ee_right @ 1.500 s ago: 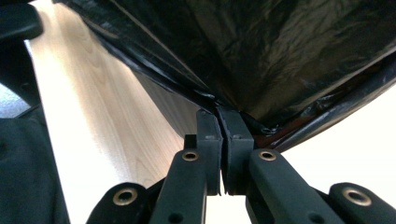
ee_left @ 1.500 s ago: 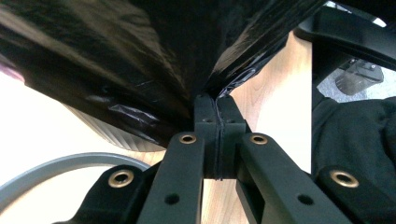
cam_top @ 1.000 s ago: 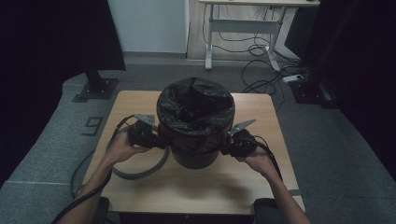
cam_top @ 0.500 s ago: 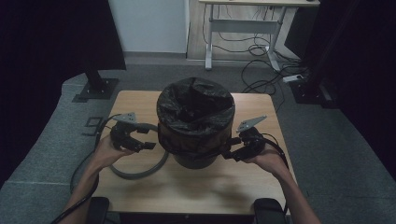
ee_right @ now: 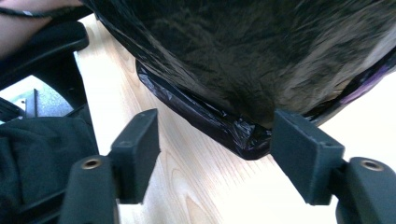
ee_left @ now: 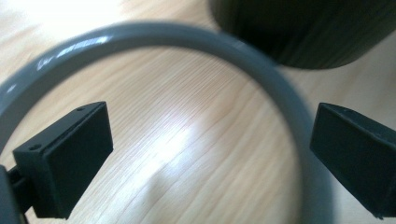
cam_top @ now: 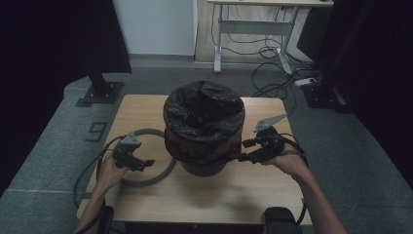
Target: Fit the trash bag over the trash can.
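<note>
Dark curtains and a grey floor surround the wooden tabletop (cam_top: pixel 146 204), where a bin (cam_top: pixel 203 165) stands in the middle with a black bag (cam_top: pixel 203 114) folded over its rim, and a grey ring (cam_top: pixel 146 178) lies flat just beside it on the person's left. I judge the main risk is at the ring: the left tool (cam_top: pixel 146 162) hangs low over it, and if it closes on only one thin edge, the ring can tilt or slip out, or knock against the bin wall which it nearly touches. A second risk is on the other side, where the loose bag hem (ee_right: pixel 243 135) hangs down; if the right tool (cam_top: pixel 242 157) catches it while moving, the bag can be pulled off the rim. The left tool's jaws have just been opening and now stand wide apart, with the ring's arc (ee_left: pixel 261 65) and bare wood between them, touching nothing. The right tool's jaws are also apart, the bag hem just ahead of them and not pressed by either pad.
</note>
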Tool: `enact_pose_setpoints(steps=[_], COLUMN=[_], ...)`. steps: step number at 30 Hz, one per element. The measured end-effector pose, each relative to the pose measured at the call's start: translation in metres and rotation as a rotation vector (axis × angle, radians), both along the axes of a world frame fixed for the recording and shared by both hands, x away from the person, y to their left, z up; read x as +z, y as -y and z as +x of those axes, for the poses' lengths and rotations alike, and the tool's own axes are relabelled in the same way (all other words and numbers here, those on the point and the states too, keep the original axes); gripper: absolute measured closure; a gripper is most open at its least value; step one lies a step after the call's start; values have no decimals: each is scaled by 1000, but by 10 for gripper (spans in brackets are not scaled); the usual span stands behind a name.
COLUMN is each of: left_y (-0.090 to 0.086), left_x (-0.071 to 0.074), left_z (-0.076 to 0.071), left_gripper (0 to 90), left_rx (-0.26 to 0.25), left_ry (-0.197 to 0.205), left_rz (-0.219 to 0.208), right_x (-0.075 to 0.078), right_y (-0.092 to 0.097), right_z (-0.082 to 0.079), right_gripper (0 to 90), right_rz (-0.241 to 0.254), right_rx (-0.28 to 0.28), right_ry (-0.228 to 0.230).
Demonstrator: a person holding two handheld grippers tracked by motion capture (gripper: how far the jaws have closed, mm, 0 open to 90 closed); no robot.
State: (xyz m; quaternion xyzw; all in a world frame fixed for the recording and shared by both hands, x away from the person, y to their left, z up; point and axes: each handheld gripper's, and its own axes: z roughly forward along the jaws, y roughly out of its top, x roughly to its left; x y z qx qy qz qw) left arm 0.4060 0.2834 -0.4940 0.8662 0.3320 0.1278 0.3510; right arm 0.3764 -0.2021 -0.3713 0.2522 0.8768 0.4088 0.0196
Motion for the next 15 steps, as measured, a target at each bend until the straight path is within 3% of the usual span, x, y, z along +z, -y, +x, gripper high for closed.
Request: enact_pose_setpoints(steps=[7, 15], left_y=[-16, -19], left_x=[-27, -43], left_z=[2, 4], left_gripper=[0, 0], left_rx=[79, 93], left_ry=[-3, -11], left_rz=[-18, 11], right_x=[22, 57], right_y=[9, 10], right_z=[5, 16], right_gripper=[436, 425], right_rz=[-12, -24], right_rx=[-42, -99], right_ry=[-8, 55])
